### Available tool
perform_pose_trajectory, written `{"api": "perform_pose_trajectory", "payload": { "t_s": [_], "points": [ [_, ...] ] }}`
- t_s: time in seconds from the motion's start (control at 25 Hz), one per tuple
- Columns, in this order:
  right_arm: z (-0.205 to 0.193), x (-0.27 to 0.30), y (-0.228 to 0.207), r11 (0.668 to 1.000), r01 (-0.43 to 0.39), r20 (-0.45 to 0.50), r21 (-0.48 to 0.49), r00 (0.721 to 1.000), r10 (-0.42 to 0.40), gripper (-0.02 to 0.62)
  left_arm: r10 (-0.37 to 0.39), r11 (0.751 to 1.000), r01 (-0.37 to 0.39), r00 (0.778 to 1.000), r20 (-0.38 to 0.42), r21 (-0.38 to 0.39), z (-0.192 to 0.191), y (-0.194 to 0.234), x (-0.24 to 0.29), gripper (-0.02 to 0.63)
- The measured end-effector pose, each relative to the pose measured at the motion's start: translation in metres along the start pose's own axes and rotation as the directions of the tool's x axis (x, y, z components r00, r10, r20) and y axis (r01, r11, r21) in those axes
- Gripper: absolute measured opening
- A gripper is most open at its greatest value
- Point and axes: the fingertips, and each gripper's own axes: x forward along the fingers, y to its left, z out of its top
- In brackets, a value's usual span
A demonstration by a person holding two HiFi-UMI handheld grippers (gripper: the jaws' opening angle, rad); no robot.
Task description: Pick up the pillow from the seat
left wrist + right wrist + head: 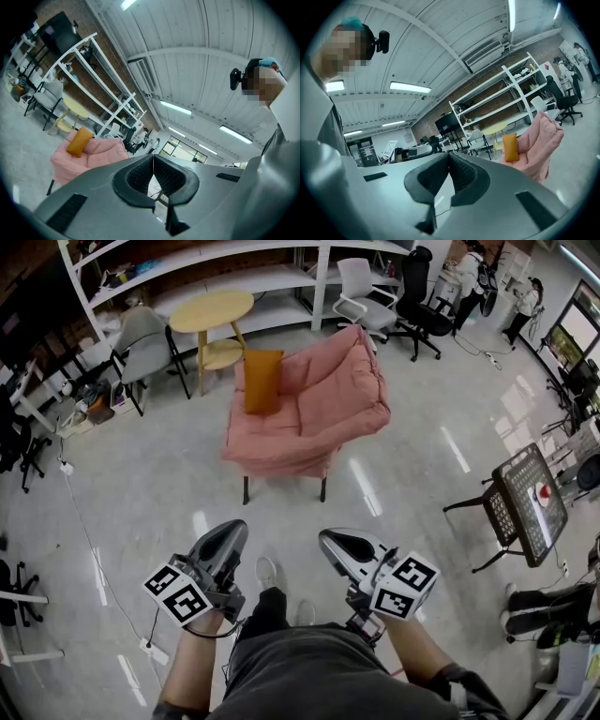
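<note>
Mustard-orange, the pillow (pixel 262 381) stands on end in the pink armchair (pixel 323 404), just above the middle of the head view. It leans against the chair's padding on its left side. The armchair stands on dark legs on the glossy grey floor (pixel 141 502), well apart from both pairs of tongs at the bottom of the frame.

The left tongs (pixel 232 527) sit at lower left, with the right tongs (pixel 328 538) at lower right, and each points up the frame toward the chair. In the left gripper view the left tongs (pixel 153 157) are closed, their ribbed black pads meeting at the tips with nothing between them. The pillow (pixel 78 141) shows far off at middle left, on the armchair (pixel 101 154). In the right gripper view the right tongs (pixel 449 154) are likewise closed and empty. There the pillow (pixel 510 147) stands at middle right against the armchair (pixel 541 140).

Behind the chair, at upper left of the head view, is a round yellow table (pixel 212 310), and white shelving (pixel 234 273) runs along the top edge.
</note>
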Motion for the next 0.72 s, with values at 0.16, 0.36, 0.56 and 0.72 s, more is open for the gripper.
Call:
{"api": "perform_pose_trajectory", "payload": {
  "t_s": [0.16, 0.36, 0.56, 0.72],
  "points": [
    [0.002, 0.026, -0.021, 1.000, 0.015, -0.007, 0.003, 1.000, -0.015, 0.008, -0.001, 1.000, 0.001, 1.000, -0.004, -0.010, 0.010, 0.031, 0.013, 0.009],
    [0.015, 0.070, -0.050, 0.999, 0.034, -0.003, 0.008, 0.999, -0.034, 0.008, -0.018, 1.000, 0.018, 1.000, -0.026, -0.010, 0.034, 0.074, 0.040, 0.011],
    [0.021, 0.108, -0.075, 0.999, 0.046, -0.011, 0.022, 0.999, -0.046, 0.008, -0.027, 0.999, 0.026, 0.999, -0.042, -0.027, 0.051, 0.110, 0.061, 0.009],
    [0.028, 0.139, -0.092, 0.998, 0.049, -0.021, 0.027, 0.999, -0.049, 0.008, -0.033, 0.999, 0.031, 0.998, -0.046, -0.041, 0.065, 0.139, 0.076, 0.009]
  ]
}}
